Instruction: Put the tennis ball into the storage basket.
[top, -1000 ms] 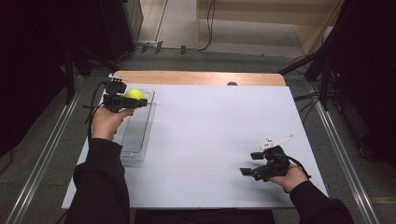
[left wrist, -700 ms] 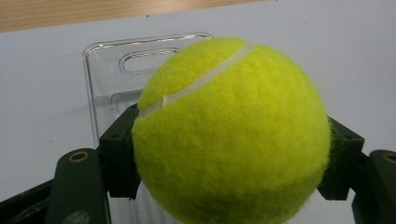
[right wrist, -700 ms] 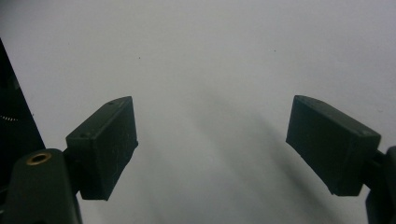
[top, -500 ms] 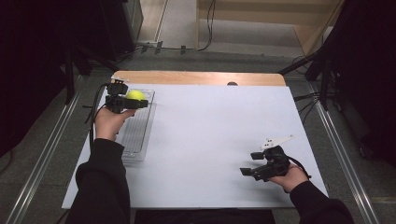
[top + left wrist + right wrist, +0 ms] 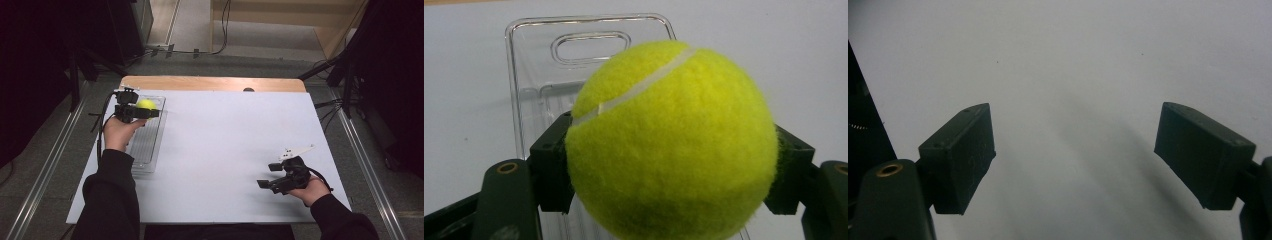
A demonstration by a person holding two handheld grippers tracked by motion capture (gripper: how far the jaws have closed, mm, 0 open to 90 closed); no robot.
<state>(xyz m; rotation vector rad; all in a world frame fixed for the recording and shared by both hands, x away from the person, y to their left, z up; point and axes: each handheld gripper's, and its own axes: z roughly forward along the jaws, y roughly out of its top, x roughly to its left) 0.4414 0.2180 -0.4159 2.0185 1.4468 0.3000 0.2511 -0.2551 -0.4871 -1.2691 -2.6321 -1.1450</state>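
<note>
Two claws are in our hands, and only one has work. Our left gripper (image 5: 142,111) is clamped on the fuzzy yellow-green tennis ball (image 5: 671,142), one black pad on each side near its widest line, and the ball hangs between the jaws, directly above the far end of the clear plastic oblong tray (image 5: 148,145). We judge the ball light, springy and a little compressible; its felt should give the pads good friction, so a hold across the middle looks sound, while a hold off-centre could let it squirt out. Being round, it has no long axis; its white seam runs diagonally, up and away from the claw. The tray's long side runs away from the claw, its handle slot beyond the ball. Our right gripper (image 5: 274,175) rests with jaws wide apart over bare white table (image 5: 230,140), holding nothing.
</note>
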